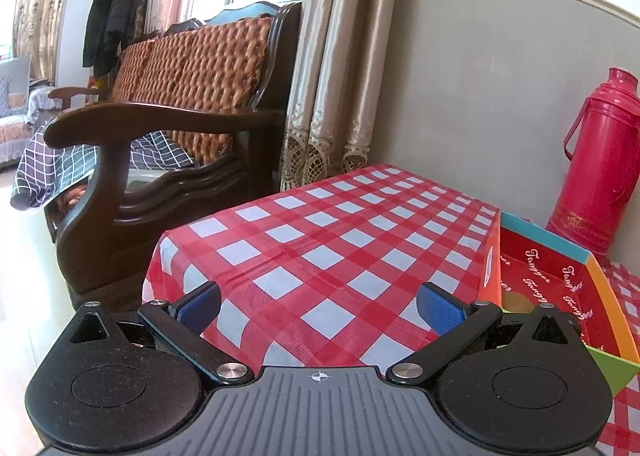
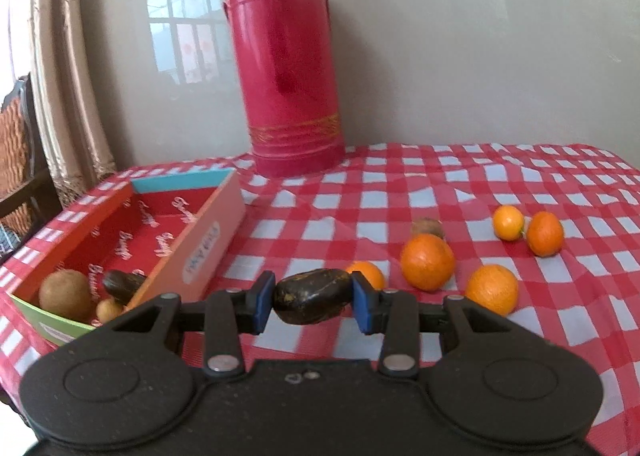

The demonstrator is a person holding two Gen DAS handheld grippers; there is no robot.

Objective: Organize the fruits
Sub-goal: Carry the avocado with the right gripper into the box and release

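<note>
My right gripper (image 2: 313,296) is shut on a dark brown, blackened fruit (image 2: 312,296) and holds it above the checked tablecloth, just right of the red-lined cardboard box (image 2: 224,223). The box holds a round brown fruit (image 2: 65,293), another dark fruit (image 2: 122,284) and a small tan fruit (image 2: 108,310). Several oranges (image 2: 427,262) and a brown fruit (image 2: 427,227) lie on the cloth to the right. My left gripper (image 1: 318,306) is open and empty over the cloth, left of the same box (image 1: 560,288).
A tall pink-red thermos (image 2: 290,55) stands by the wall behind the box; it also shows in the left wrist view (image 1: 600,159). A wooden armchair (image 1: 168,127) and curtains (image 1: 340,67) stand beyond the table's left edge (image 1: 192,228).
</note>
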